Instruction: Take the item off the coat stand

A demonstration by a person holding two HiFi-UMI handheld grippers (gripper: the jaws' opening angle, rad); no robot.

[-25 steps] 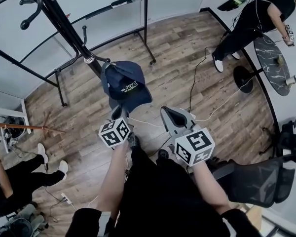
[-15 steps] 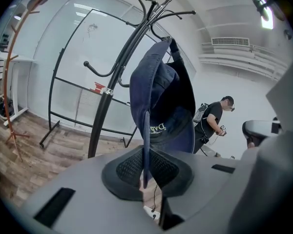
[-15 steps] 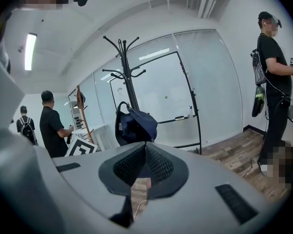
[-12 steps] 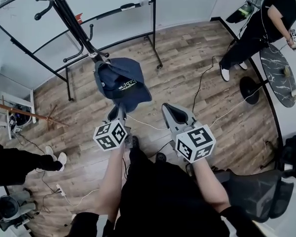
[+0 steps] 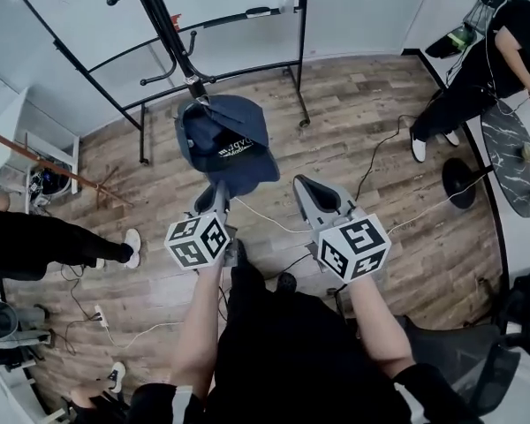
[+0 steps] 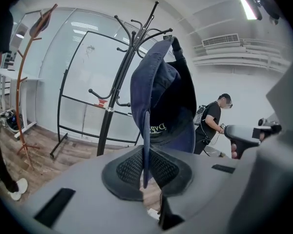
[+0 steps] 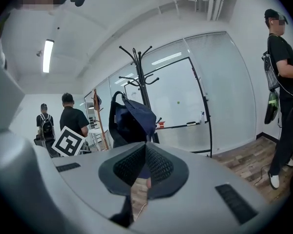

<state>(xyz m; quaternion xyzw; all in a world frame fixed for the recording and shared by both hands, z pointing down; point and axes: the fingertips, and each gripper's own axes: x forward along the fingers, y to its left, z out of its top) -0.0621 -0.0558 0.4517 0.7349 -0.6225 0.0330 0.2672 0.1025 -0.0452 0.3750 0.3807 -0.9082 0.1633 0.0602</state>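
**Wood floor** (image 5: 362,122): fills the middle of the head view. Loose cables (image 5: 371,162) trail across it towards the wearer's feet.

**Whiteboard on a black frame** (image 5: 238,16): top centre of the head view, behind the stand.

**Coat stand** (image 5: 170,34): a black pole with curved hooks. It slants in from the upper left of the head view.

**Bystanders**: one person at the upper right (image 5: 486,69) beside a dark round table (image 5: 512,140), and another at the left edge (image 5: 35,241). Both are well apart from the work.

**Cap** (image 5: 223,140): navy, with pale lettering inside. It sits upper centre in the head view, with its back end apparently hooked over a low hook and its brim hanging down. It is not yet off the stand.

**Left claw** (image 6: 145,152): closed on the thin edge of the cap's brim, which runs upright between the two pads.

**Right claw** (image 7: 145,150): pads pressed together on nothing, just right of the cap and not touching it.

**Hazards, as judged**
- The hold is on the brim edge only, so a sharp tug could pull the fabric out of the pads.
- Pulling down or towards the wearer, rather than lifting up and off, would likely snag the cap on the hook. That could tip the light stand.
- The cables underfoot could catch a backward step.
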